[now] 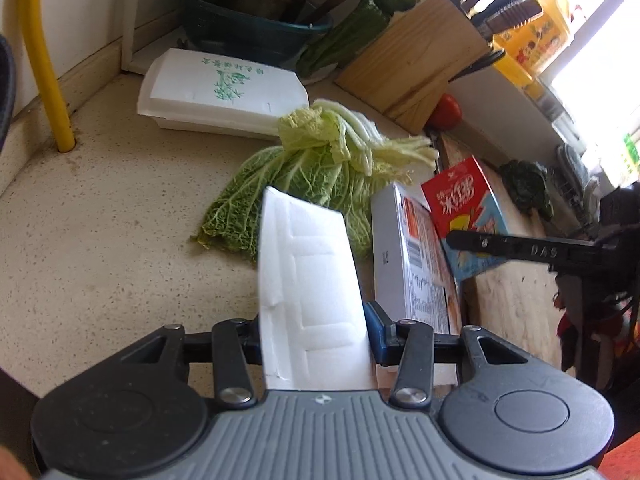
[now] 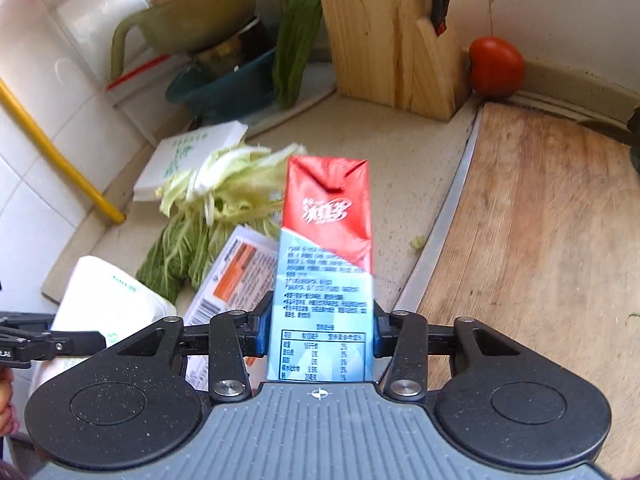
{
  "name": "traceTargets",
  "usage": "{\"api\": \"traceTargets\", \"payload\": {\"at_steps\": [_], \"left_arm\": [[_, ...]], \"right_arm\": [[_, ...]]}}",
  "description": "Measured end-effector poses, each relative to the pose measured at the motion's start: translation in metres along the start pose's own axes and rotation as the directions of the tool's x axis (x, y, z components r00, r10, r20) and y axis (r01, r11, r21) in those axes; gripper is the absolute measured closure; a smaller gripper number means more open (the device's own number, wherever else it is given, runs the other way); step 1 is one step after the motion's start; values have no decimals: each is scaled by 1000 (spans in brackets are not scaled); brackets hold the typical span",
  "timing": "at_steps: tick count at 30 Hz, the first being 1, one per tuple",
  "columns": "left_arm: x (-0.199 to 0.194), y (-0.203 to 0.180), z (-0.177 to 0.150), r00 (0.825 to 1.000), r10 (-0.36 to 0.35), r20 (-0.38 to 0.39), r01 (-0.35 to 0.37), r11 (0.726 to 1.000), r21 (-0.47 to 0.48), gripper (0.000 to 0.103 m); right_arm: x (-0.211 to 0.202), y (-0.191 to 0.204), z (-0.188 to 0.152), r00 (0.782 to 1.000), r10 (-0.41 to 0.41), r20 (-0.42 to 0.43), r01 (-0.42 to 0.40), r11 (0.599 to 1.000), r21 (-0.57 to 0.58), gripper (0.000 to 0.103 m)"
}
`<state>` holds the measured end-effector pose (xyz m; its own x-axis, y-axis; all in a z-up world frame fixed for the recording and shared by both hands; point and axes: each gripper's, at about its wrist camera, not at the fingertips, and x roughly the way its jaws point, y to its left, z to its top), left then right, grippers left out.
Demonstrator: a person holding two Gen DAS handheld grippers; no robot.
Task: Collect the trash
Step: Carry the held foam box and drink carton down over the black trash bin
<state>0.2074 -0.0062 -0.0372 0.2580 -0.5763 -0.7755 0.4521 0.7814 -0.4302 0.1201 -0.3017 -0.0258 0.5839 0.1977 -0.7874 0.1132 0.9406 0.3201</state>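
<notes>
— White foam, is it in the left gripper [image 1: 316,332]?
— Yes. Its jaws are closed on a white foam piece [image 1: 310,280], lifted above the speckled surface [image 1: 112,216], in front of the cabbage leaves [image 1: 304,172].
— And the right gripper [image 2: 320,334]?
— Its jaws grip a red and blue drink carton [image 2: 325,268] (upright, top a little dented), held near the wooden cutting board [image 2: 540,240].
— Other trash?
— A flat printed box [image 1: 416,264] lies beside the cabbage, and a white foam container [image 1: 224,92] further back.
</notes>
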Motion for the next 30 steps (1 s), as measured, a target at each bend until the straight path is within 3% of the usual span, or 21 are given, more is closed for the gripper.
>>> {"api": "traceTargets", "payload": {"at_steps": [4,8,10,13,30], "left_arm": [[11,2,-5,999,18,-43,-19,1000,-18,54],[13,0,-10,999,23,-28,-24,999,-31,54],[12,-3,-11,999,33,-10,-33,999,-29,59],[10,-5,-11,999,32,4,-32,998,-44,63],[-13,-22,-21,993,69,100,-57,991,-117,66]], "right_arm": [[-1,1,2,1000,14,19,-13,1000,-2,34],[-1,1,6,999,9,33,-9,1000,-14,32],[0,-2,5,999,4,41,-4,1000,-13,37],[3,-8,4,999,10,36,-10,1000,8,54],[-18,-20,-2,990,129,52,-131,991,29,55]]}}
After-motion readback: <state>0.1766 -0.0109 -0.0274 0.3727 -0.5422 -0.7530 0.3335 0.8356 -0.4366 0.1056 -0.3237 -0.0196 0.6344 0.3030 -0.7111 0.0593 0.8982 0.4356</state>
